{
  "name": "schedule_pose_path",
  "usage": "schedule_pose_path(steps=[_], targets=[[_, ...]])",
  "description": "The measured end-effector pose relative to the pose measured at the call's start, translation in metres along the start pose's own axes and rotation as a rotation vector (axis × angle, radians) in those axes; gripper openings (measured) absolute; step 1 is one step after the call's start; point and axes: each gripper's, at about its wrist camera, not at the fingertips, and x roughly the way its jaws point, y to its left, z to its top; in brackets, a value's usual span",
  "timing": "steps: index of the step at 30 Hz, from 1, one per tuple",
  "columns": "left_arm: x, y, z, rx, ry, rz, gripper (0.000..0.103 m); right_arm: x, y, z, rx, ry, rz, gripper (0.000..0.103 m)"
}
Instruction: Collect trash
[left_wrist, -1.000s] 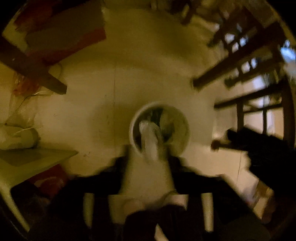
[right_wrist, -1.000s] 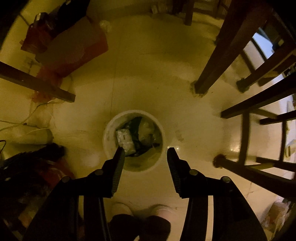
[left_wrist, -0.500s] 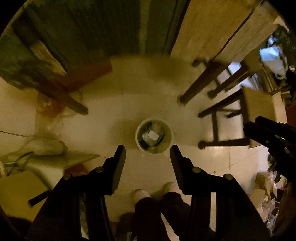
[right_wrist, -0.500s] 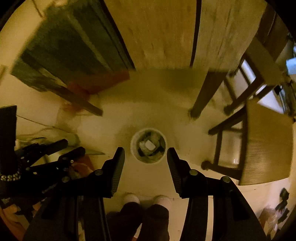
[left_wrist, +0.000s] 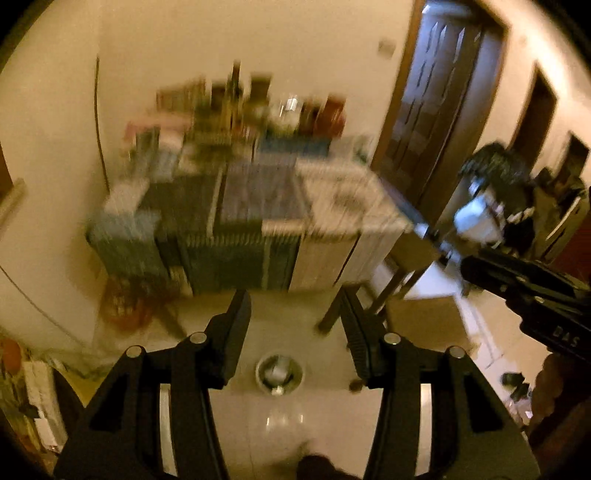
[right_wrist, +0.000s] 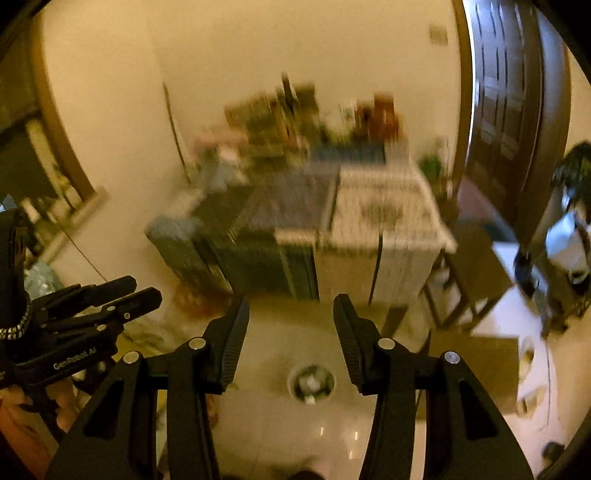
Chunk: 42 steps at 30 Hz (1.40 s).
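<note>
Your left claw (left_wrist: 295, 314) and right claw (right_wrist: 290, 317) both gape wide and empty, well above the trash bin (left_wrist: 280, 373), which sits on the floor below and ahead, centred between each claw's fingers; neither looks nearer.

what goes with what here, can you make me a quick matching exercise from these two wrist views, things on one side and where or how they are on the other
Things:
1. trash bin
2. left gripper
3. table
4. door

Places or states:
A. open, holding nothing
B. dark wood, at the right of the room
C. on the floor, with trash inside
D. covered with a patterned cloth, cluttered on top

Pairs: 1-C, 2-A, 3-D, 4-B
</note>
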Motion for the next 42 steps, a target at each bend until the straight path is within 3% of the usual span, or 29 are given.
schedule_pose_path(steps=[3, 6, 8, 10, 12, 15, 18, 31, 42], targets=[[-0.065, -0.006, -0.001, 0.017, -0.105, -0.035, 0.049, -0.053, 0.023, 0.002, -0.014, -0.105, -0.003, 0.044], [-0.119, -0.014, -0.008, 0.041, -0.18, -0.024, 0.05, -0.096, 0.043, -0.005, -0.021, -0.189, -0.001, 0.044], [-0.148, -0.019, -0.016, 0.049, -0.216, -0.007, 0.058, -0.117, 0.052, -0.01, -0.023, -0.223, 0.014, 0.046], [-0.175, -0.019, -0.025, 0.051, -0.245, 0.005, 0.082, -0.132, 0.059, -0.018, -0.024, -0.253, 0.019, 0.063], [-0.197, -0.02, -0.036, 0.046, -0.271, 0.015, 0.097, -0.143, 0.065, -0.027, -0.024, -0.289, 0.006, 0.077], [-0.22, -0.019, -0.047, 0.043, -0.309, 0.024, 0.099, -0.156, 0.069, -0.034, -0.026, -0.319, -0.019, 0.091], [-0.228, -0.018, -0.054, 0.049, -0.317, 0.027, 0.099, -0.164, 0.074, -0.038, -0.04, -0.325, -0.027, 0.096], [-0.244, -0.02, -0.064, 0.051, -0.337, 0.025, 0.099, -0.18, 0.095, -0.055, -0.105, -0.321, -0.078, 0.096], [-0.243, -0.017, -0.065, 0.031, -0.322, 0.018, 0.099, -0.175, 0.098, -0.058, -0.103, -0.291, -0.071, 0.096]])
